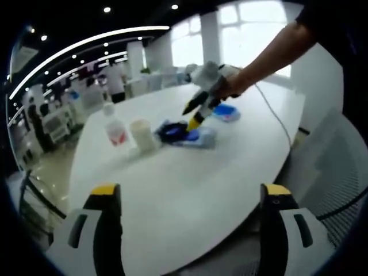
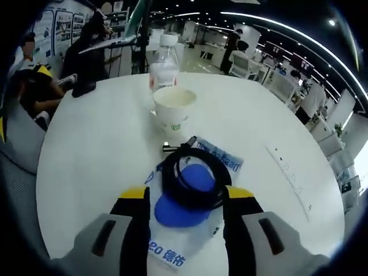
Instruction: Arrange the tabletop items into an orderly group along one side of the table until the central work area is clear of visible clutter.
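A coiled black cable lies on a blue and white packet on the white table. My right gripper is open just above them, its yellow-tipped jaws flanking the near side of the coil; whether they touch it I cannot tell. Beyond stand a white paper cup and a clear bottle. In the left gripper view, my left gripper hangs wide open over bare table with nothing in it. Ahead of it are the bottle, cup, cable and the hand-held right gripper.
A second blue packet lies behind the right gripper. A dark flat object rests near the far table edge, where a person sits. A socket strip is set into the table. A thin white cord crosses the table.
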